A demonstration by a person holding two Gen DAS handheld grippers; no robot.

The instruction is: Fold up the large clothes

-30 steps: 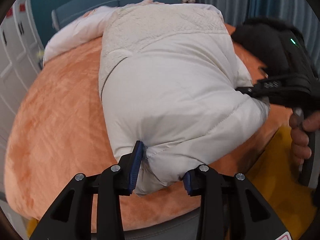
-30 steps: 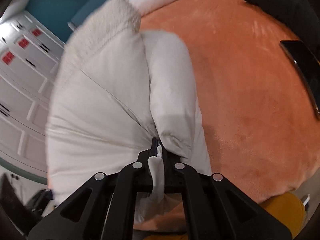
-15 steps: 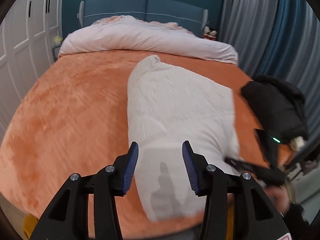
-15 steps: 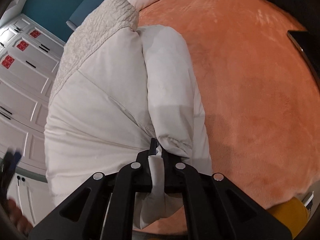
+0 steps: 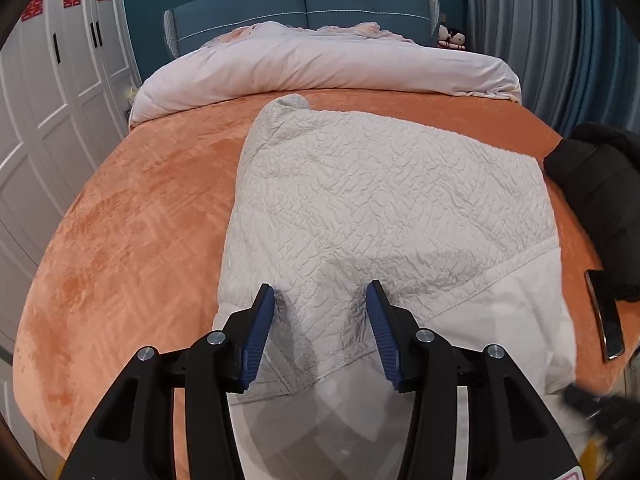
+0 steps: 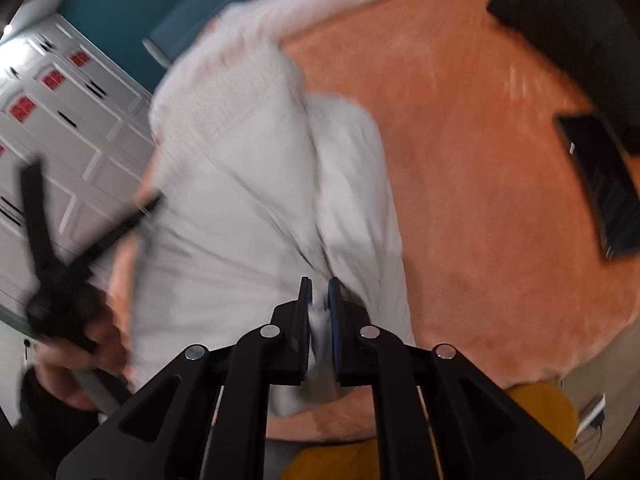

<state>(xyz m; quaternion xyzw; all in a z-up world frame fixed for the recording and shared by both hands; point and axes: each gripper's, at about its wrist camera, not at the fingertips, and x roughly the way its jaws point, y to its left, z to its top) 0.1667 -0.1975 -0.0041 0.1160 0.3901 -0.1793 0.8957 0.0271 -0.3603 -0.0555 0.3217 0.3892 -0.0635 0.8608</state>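
White padded jacket (image 5: 384, 216) is laid along the near edge of the orange bed (image 5: 132, 216). It has been released by the left gripper (image 5: 320, 332), now spread empty above it, while a bunched fold is kept pinched by the right gripper (image 6: 319, 308); the fold seems placed.

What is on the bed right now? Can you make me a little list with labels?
garment: white padded jacket, lying on the bed
bed cover: orange blanket
left gripper: open, above the jacket, holding nothing
right gripper: pinching a bit of the jacket's fabric
beside the jacket: black garment and a dark phone near the bed's right edge
far end: pale duvet
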